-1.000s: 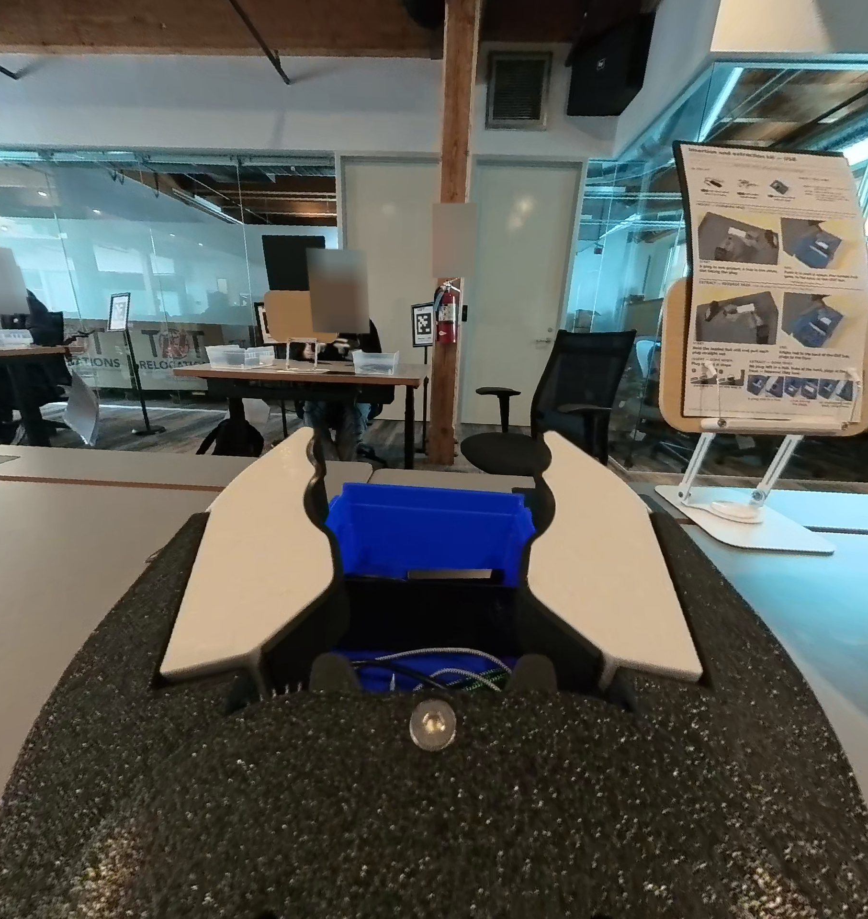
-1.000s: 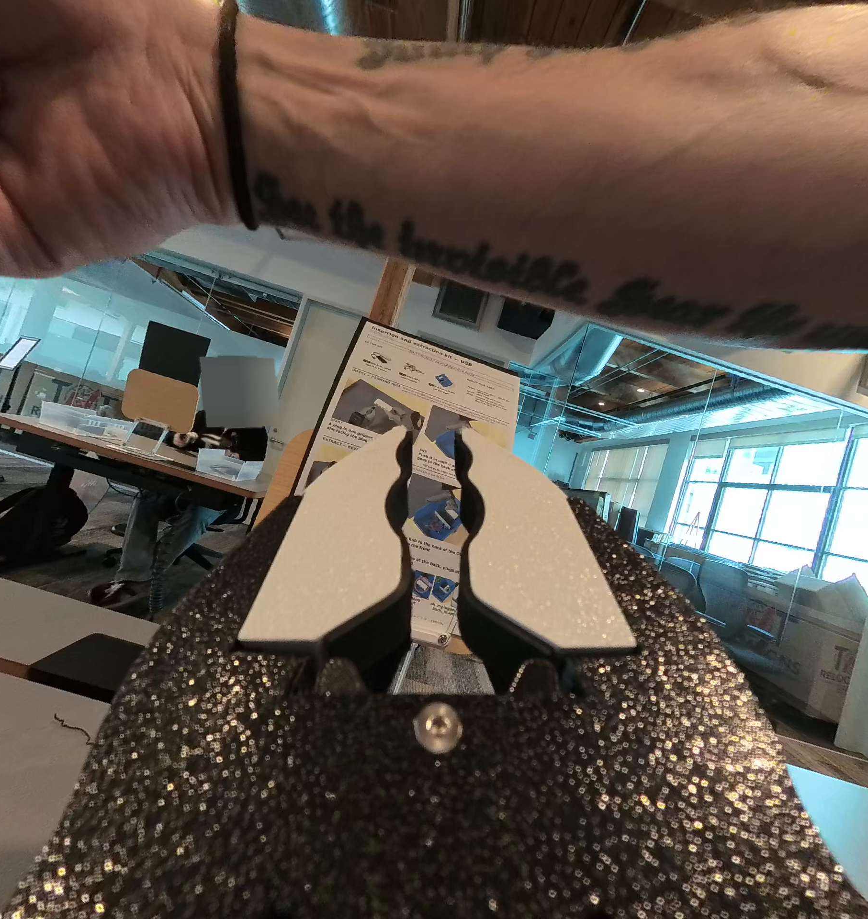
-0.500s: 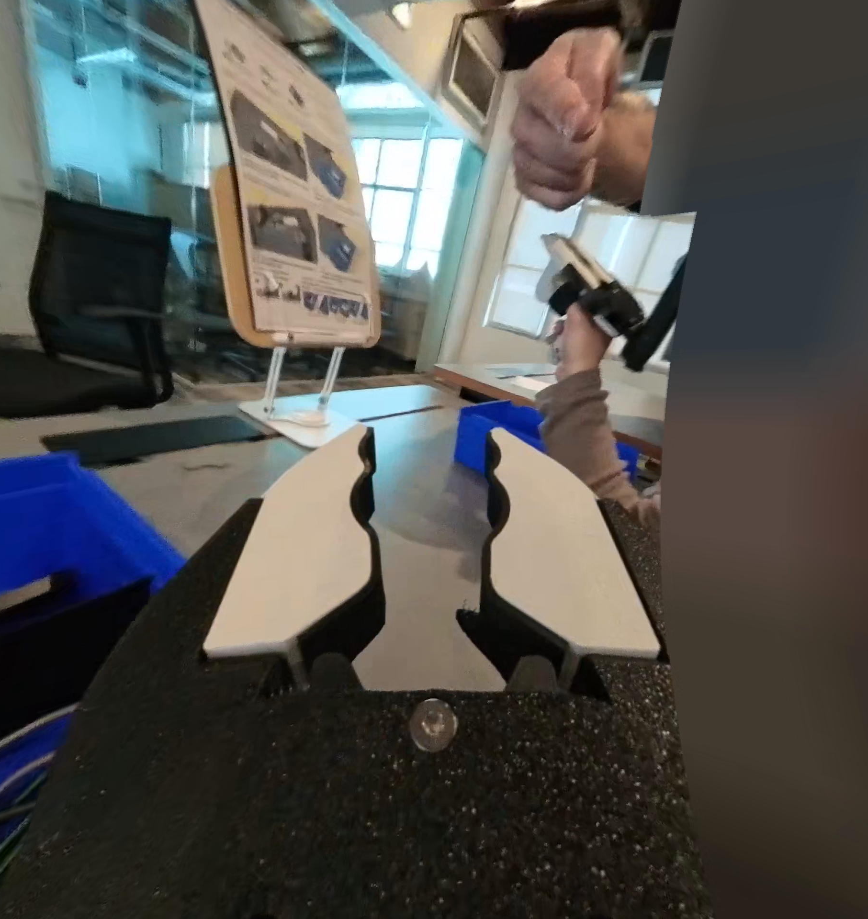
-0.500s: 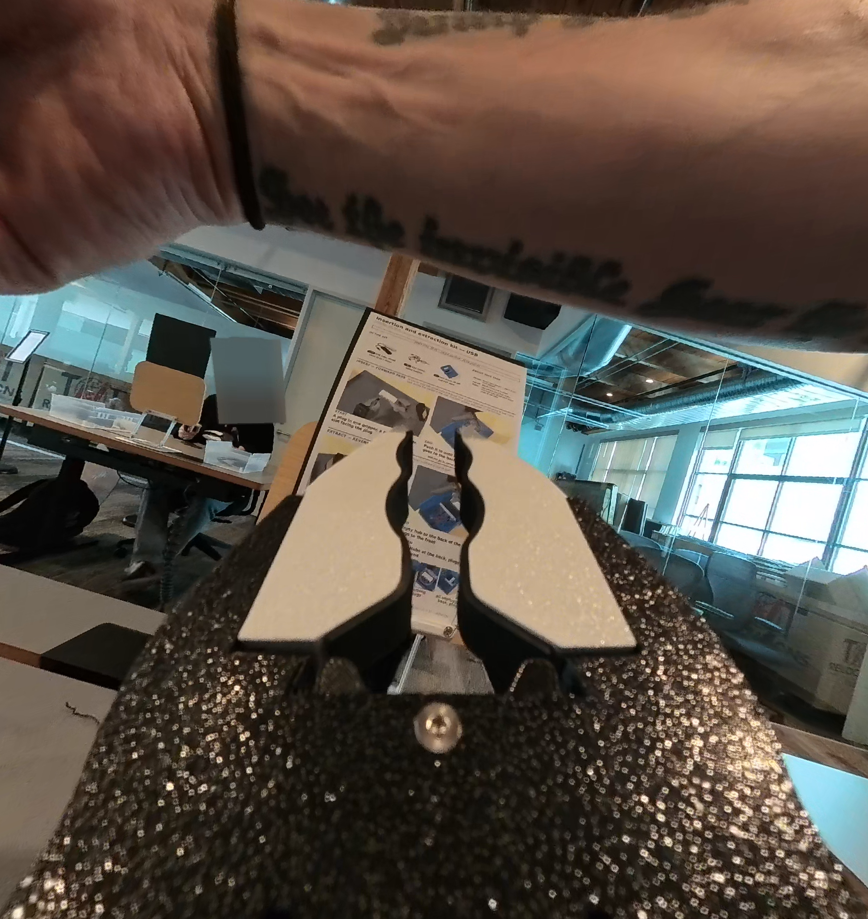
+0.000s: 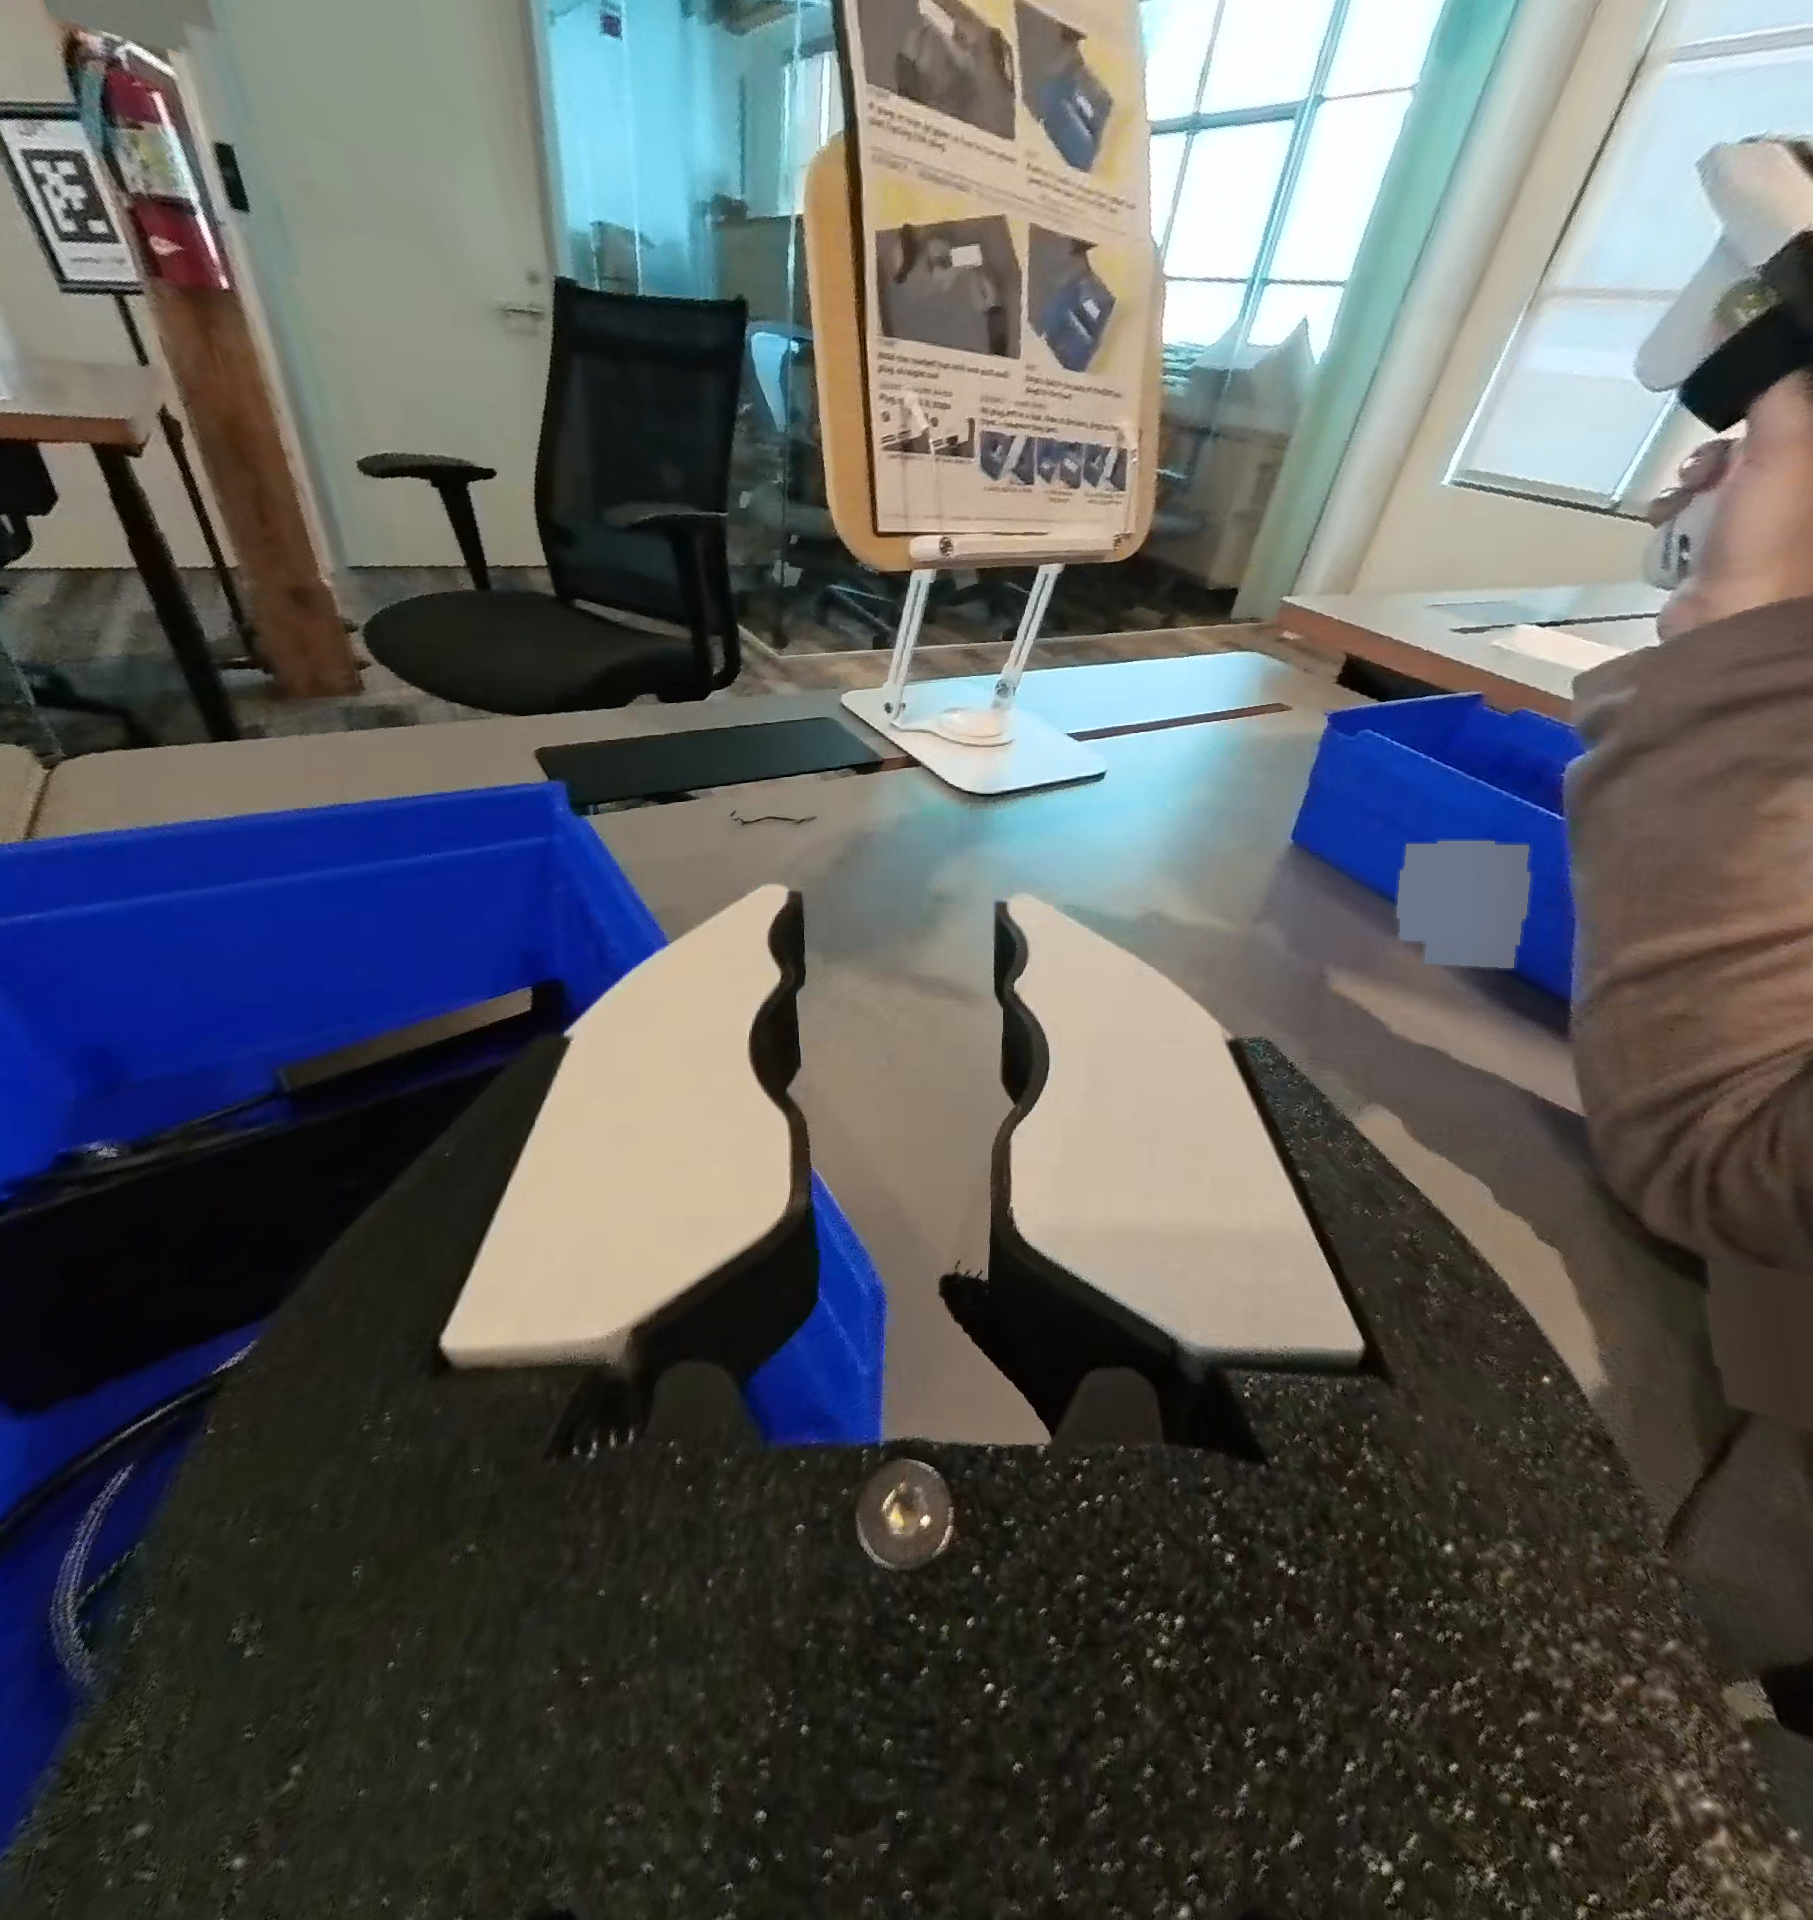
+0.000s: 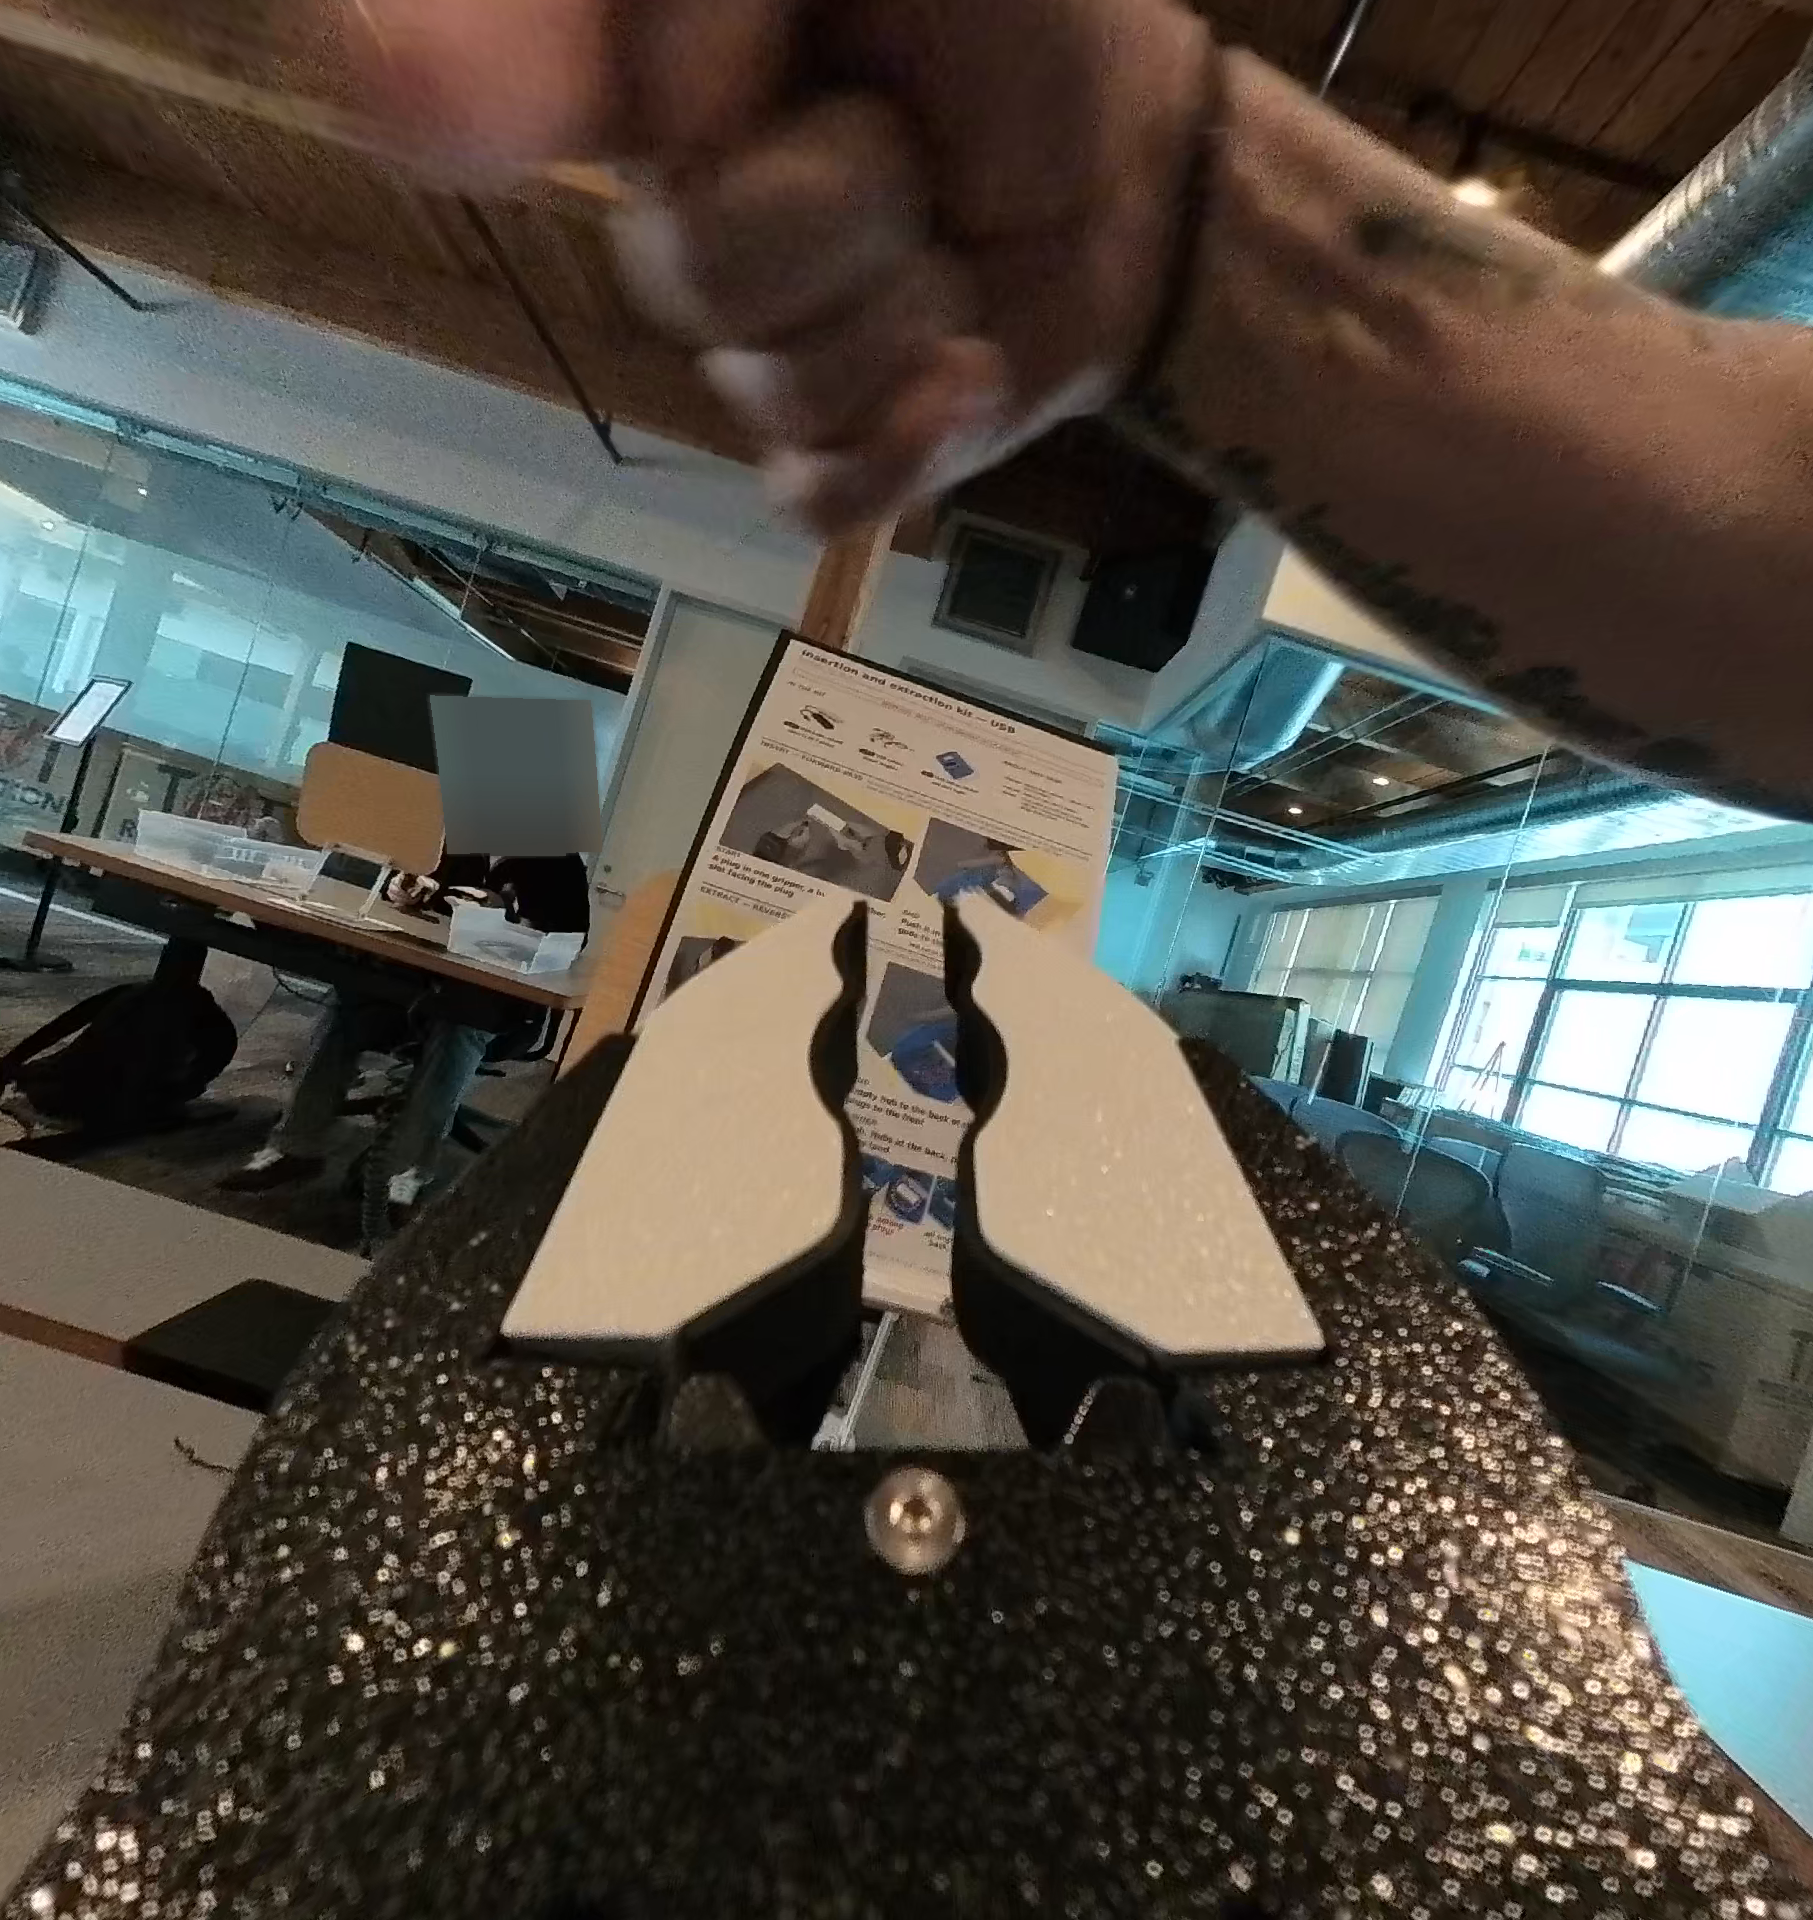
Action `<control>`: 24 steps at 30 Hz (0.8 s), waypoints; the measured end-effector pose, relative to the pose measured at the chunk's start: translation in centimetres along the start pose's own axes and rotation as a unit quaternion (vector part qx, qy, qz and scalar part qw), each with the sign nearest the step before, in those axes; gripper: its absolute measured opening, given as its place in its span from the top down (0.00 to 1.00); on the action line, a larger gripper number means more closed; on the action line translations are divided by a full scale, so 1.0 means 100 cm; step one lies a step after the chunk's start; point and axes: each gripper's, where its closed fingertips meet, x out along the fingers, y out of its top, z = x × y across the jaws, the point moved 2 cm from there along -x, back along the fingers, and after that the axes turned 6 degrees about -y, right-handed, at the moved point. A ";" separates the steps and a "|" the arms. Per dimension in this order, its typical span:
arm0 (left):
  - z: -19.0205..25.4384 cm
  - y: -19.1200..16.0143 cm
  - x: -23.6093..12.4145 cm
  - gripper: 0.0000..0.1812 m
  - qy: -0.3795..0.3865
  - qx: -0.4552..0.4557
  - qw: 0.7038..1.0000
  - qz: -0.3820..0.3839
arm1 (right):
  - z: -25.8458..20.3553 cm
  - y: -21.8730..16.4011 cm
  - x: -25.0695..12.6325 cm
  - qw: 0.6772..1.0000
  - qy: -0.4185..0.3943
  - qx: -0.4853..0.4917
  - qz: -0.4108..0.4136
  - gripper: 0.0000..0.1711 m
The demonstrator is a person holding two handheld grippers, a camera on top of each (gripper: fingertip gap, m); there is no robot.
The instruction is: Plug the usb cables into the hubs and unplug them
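My left gripper [image 5: 897,920] is open and empty. It hovers over the grey table [image 5: 1141,862], just right of a blue bin [image 5: 258,935]. The bin holds a black flat piece [image 5: 154,1236] and looped cables [image 5: 71,1600] at the lower left. My right gripper [image 6: 904,914] points up and forward at an instruction sheet [image 6: 943,831]. Its jaws stand a narrow gap apart with nothing between them. It also shows in the left wrist view [image 5: 1775,301], raised in a hand at the top right. I cannot pick out a hub in either view.
A second blue bin [image 5: 1432,821] stands at the right of the table. The instruction sheet on its white stand [image 5: 995,312] is at the far edge, next to a black mat [image 5: 704,758]. A sleeved arm [image 5: 1733,935] is at the right. A blurred bare hand and forearm [image 6: 881,260] cross the top of the right wrist view.
My left gripper swung right, away from straddling the blue bin, and its jaws narrowed. My right gripper tilted upward a little, and the arm above it shifted so the hand now shows.
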 end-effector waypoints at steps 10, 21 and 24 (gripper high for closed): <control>-0.011 0.005 -0.007 0.82 0.048 0.004 0.999 0.015 | 0.000 -0.003 0.002 1.000 0.002 0.000 -0.010 0.93; -0.014 0.006 -0.008 0.81 0.071 0.021 0.997 0.020 | -0.004 -0.013 0.007 0.999 0.014 0.001 -0.035 0.93; -0.015 0.007 -0.008 0.81 0.074 0.024 0.997 0.021 | -0.005 -0.014 0.007 0.999 0.015 -0.001 -0.038 0.94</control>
